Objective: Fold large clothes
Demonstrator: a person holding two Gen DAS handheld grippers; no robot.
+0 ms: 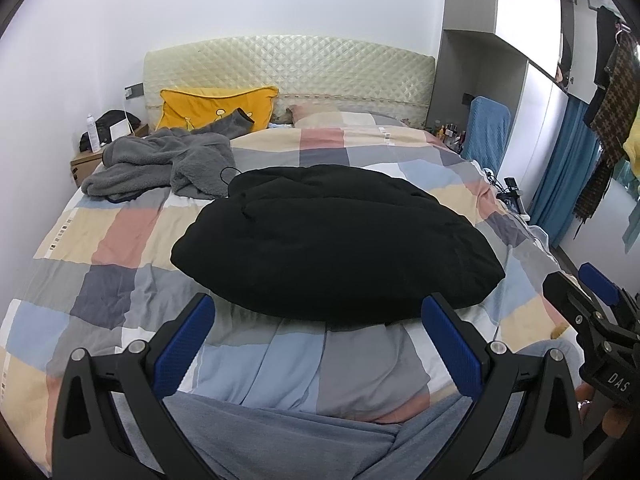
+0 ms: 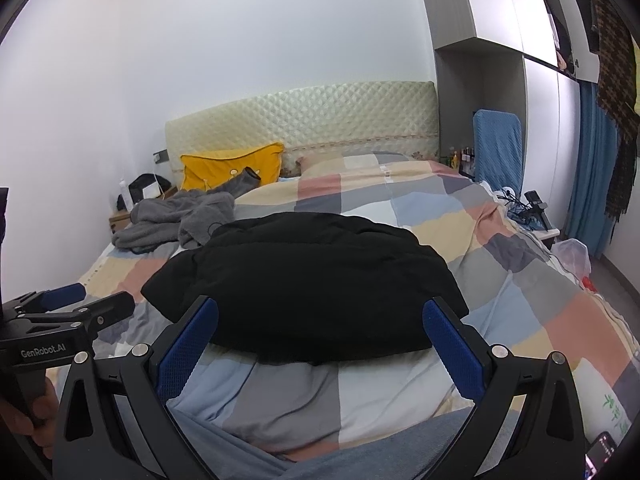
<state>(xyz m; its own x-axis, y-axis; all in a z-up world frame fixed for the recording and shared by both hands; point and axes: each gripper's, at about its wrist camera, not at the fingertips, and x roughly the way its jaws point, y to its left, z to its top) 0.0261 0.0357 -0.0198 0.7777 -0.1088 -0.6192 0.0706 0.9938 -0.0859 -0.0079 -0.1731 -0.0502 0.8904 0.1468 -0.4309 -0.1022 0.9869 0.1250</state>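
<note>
A large black garment (image 1: pixel 336 240) (image 2: pixel 308 284) lies folded into a thick bundle in the middle of the checked bedcover (image 1: pixel 120 236) (image 2: pixel 520 280). A grey fleece garment (image 1: pixel 164 160) (image 2: pixel 180 216) lies crumpled at the far left of the bed. My left gripper (image 1: pixel 320 312) is open, hovering just short of the bundle's near edge, with nothing between its blue pads. My right gripper (image 2: pixel 320 316) is open too, at the near edge of the bundle and holding nothing. Each gripper shows at the side of the other's view: the right gripper (image 1: pixel 592 300), the left gripper (image 2: pixel 72 304).
A yellow pillow (image 1: pixel 216 106) leans on the quilted headboard (image 1: pixel 288 72). A nightstand (image 1: pixel 86 160) with a bottle stands at the left. A blue-covered chair (image 1: pixel 488 128), wardrobe, blue curtain and hanging clothes (image 1: pixel 612 92) are at the right. The person's grey trouser legs (image 1: pixel 280 432) are at the bed's near edge.
</note>
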